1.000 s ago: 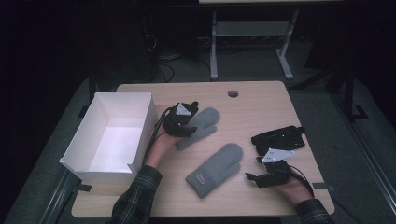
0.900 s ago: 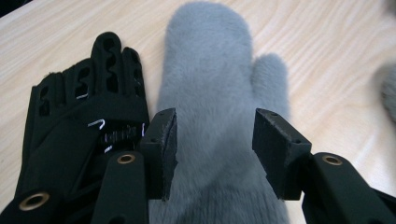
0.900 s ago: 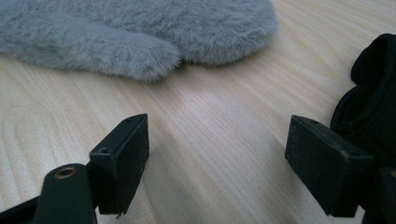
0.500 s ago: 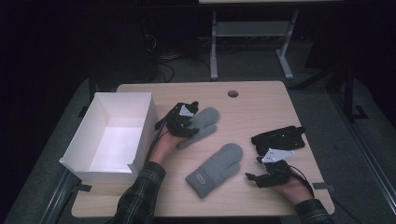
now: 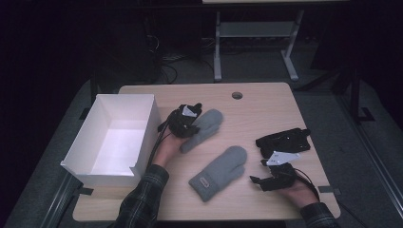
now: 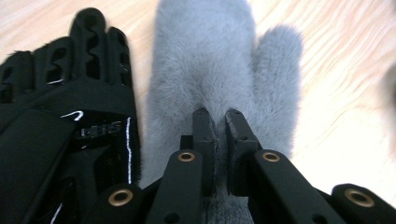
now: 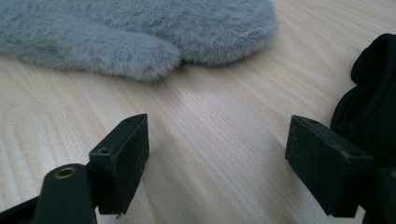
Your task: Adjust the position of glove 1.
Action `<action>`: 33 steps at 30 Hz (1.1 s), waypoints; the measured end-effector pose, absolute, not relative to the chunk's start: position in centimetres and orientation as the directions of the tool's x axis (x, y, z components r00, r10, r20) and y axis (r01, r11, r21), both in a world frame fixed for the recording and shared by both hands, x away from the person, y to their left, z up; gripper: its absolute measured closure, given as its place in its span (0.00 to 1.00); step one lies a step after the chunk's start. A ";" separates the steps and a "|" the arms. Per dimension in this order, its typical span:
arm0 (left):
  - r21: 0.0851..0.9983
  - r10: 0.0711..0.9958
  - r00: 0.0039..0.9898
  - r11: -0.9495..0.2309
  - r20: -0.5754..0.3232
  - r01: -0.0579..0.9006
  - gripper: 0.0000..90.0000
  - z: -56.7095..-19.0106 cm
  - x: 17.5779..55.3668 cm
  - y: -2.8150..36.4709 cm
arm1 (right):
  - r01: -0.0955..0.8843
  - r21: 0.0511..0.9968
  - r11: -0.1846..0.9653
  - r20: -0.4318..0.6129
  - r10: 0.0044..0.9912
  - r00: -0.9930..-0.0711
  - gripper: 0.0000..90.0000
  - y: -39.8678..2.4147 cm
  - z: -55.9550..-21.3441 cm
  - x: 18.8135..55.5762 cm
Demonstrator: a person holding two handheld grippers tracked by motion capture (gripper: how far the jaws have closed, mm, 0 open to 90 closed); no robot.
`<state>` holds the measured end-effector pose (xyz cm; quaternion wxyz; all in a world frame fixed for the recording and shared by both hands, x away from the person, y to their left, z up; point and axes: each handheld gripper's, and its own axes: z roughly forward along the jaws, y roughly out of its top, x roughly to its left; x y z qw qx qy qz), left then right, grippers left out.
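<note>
Two grey fluffy mittens lie on the wooden table. The upper mitten (image 5: pixel 205 127) (image 6: pixel 205 60) has my left gripper (image 5: pixel 189 124) (image 6: pixel 219 116) on it. Its jaws have just been closing and now pinch a fold of the grey fur between the pads. A black glove (image 6: pixel 70 116) lies right beside that mitten. The lower mitten (image 5: pixel 221 171) (image 7: pixel 140 32) lies flat mid-table. My right gripper (image 5: pixel 256 179) (image 7: pixel 217 154) rests open on bare wood just right of it, with nothing between its jaws.
A white open box (image 5: pixel 85 142) stands at the table's left edge. A second black glove (image 5: pixel 283 141) (image 7: pixel 373 107) lies at the right, just behind my right gripper. A round cable hole (image 5: pixel 236 95) sits near the far edge of the table (image 5: pixel 266 109).
My left gripper has shifted slightly on the upper mitten. The right hand, the lower mitten and the box have kept still.
</note>
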<state>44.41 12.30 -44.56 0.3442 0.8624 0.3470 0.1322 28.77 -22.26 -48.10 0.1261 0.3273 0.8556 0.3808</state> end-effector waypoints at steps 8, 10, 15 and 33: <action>0.704 0.697 0.711 -0.459 -0.092 0.542 0.97 -42.6 43.6 13.1 | 0.463 0.735 0.495 0.033 0.656 -0.754 0.24 -22.3 -48.1 28.8; 0.708 0.698 0.709 -0.449 -0.102 0.544 0.97 -41.9 43.2 13.2 | 0.463 0.735 0.495 0.033 0.657 -0.753 0.24 -22.3 -48.1 28.8; 0.723 0.682 0.721 -0.436 -0.123 0.535 0.97 -40.1 41.8 13.1 | 0.462 0.736 0.495 0.032 0.656 -0.754 0.24 -22.3 -48.1 28.8; 0.767 0.592 0.784 -0.410 -0.188 0.494 0.97 -37.3 34.7 10.8 | 0.463 0.735 0.495 0.032 0.657 -0.753 0.24 -22.3 -48.1 28.8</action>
